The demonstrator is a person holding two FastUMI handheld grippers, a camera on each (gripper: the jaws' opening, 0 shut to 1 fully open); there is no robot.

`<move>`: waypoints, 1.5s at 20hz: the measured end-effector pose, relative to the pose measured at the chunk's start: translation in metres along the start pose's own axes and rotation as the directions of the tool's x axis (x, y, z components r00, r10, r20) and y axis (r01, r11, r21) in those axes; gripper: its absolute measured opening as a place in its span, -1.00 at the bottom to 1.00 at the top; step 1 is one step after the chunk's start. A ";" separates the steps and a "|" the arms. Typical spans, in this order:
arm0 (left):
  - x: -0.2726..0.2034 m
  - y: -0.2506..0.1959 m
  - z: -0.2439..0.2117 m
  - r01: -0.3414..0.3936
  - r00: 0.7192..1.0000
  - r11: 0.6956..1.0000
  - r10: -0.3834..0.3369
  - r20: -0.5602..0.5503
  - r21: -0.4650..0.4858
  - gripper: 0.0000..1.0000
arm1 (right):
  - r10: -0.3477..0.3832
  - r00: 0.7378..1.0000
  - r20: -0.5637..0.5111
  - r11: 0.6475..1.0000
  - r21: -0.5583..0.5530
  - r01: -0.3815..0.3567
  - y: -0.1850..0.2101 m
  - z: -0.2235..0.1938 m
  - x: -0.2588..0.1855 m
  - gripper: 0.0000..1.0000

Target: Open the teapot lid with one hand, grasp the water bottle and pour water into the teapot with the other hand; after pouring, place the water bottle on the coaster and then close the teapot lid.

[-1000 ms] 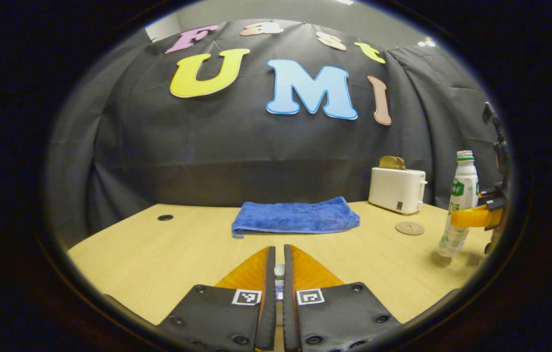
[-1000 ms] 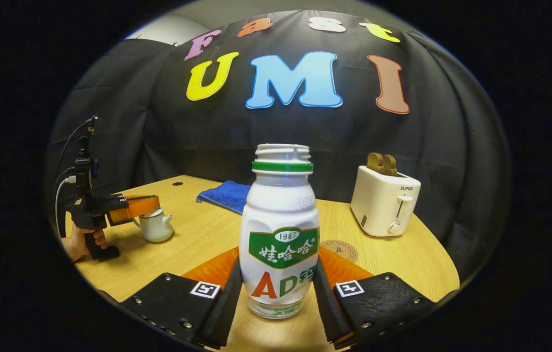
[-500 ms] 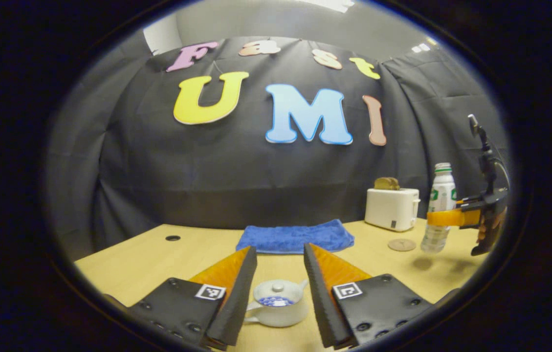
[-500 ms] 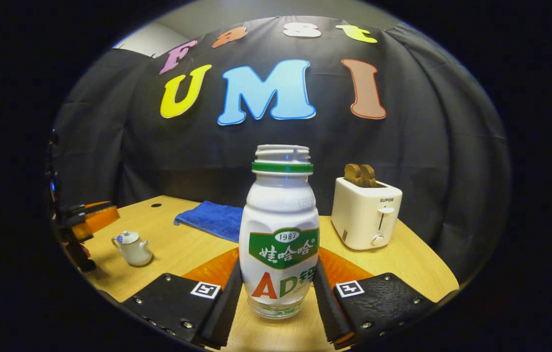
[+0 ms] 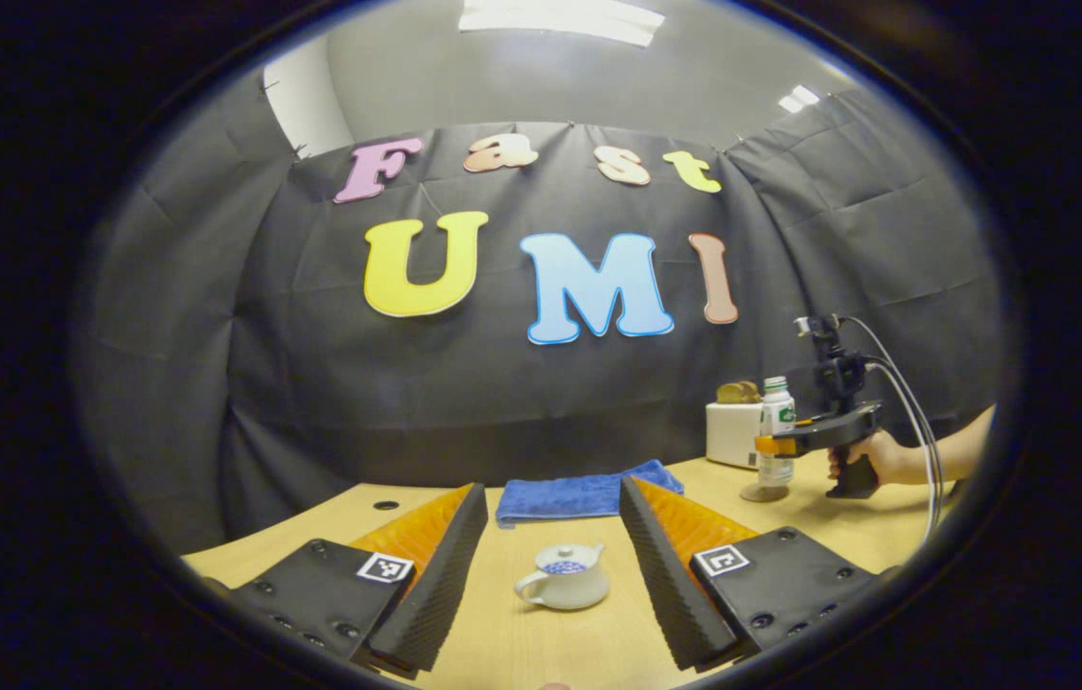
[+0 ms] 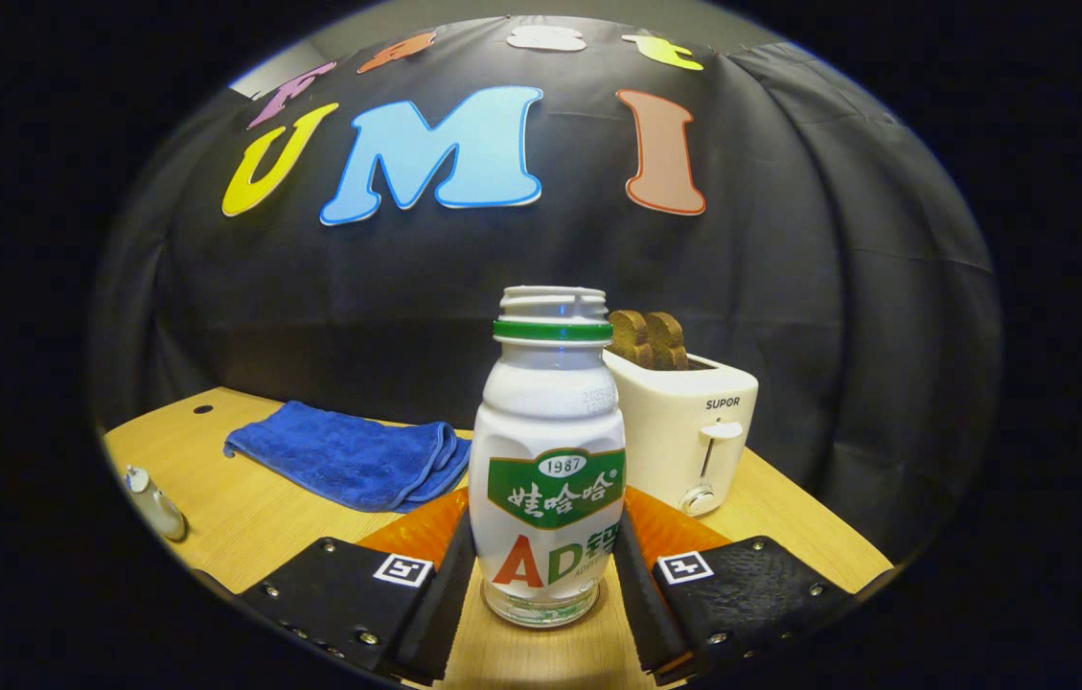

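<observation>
Black cloth backs one pale wooden desk (image 5: 502, 642), which carries one teapot, one blue towel, one toaster, one water bottle and one coaster.

Left gripper view: the left claw (image 5: 545, 561) stands released, fingers spread wide, with the teapot (image 5: 564, 588) on the desk between and beyond them, touching neither. Its lid (image 5: 567, 560) is seated. Behind the teapot lies the blue towel (image 5: 584, 492). Right of the towel stands the toaster (image 5: 730, 431), partly covered by the water bottle (image 5: 774, 422). The bottle is gripped by the right claw (image 5: 771, 446), held by a hand (image 5: 871, 458) with its forearm cut off at the edge. A round coaster (image 5: 764, 493) lies at the bottle's base; contact cannot be judged.

Right gripper view: the teapot (image 6: 155, 510) is cut off at the far left, hard to make out. The towel (image 6: 349, 465) lies left of the bottle. The right claw (image 6: 545, 565) is clenched on the uncapped water bottle (image 6: 548, 460), both fingers against its lower body. The toaster (image 6: 689, 431), with two slices in its slots, stands just behind the bottle, partly hidden.
</observation>
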State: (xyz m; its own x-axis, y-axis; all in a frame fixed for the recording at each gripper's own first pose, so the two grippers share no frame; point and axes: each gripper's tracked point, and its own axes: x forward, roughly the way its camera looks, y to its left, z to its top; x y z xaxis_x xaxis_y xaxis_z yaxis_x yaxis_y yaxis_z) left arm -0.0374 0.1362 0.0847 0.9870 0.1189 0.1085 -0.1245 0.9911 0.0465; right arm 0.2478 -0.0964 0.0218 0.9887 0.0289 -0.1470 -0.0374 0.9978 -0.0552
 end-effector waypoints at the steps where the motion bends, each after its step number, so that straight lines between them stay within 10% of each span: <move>1: -0.001 0.000 -0.002 0.008 1.000 1.000 -0.008 -0.005 -0.006 1.00 | -0.004 1.000 -0.009 1.000 -0.012 0.004 0.001 -0.005 0.006 0.41; 19: 0.006 -0.022 -0.020 0.036 0.999 0.999 -0.037 -0.029 -0.041 1.00 | -0.049 0.999 -0.002 0.999 0.012 0.049 -0.013 -0.015 0.010 0.49; 25: 0.003 -0.042 -0.021 0.005 1.000 0.999 -0.004 0.013 -0.035 0.93 | -0.060 0.970 0.235 0.977 0.215 0.008 -0.007 0.060 -0.133 0.82; 30: 0.028 -0.080 -0.097 -0.046 0.990 0.998 0.039 -0.133 -0.046 1.00 | 0.007 0.957 0.288 0.998 0.055 -0.023 0.075 0.031 -0.232 0.86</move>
State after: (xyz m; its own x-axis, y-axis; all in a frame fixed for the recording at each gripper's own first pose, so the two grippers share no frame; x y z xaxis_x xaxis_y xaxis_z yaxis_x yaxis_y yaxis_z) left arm 0.0102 0.0663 -0.0122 0.9861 0.1643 -0.0232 -0.1645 0.9864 -0.0045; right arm 0.0197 -0.0261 0.0821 0.9883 0.0518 0.1438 -0.0526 0.9986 0.0023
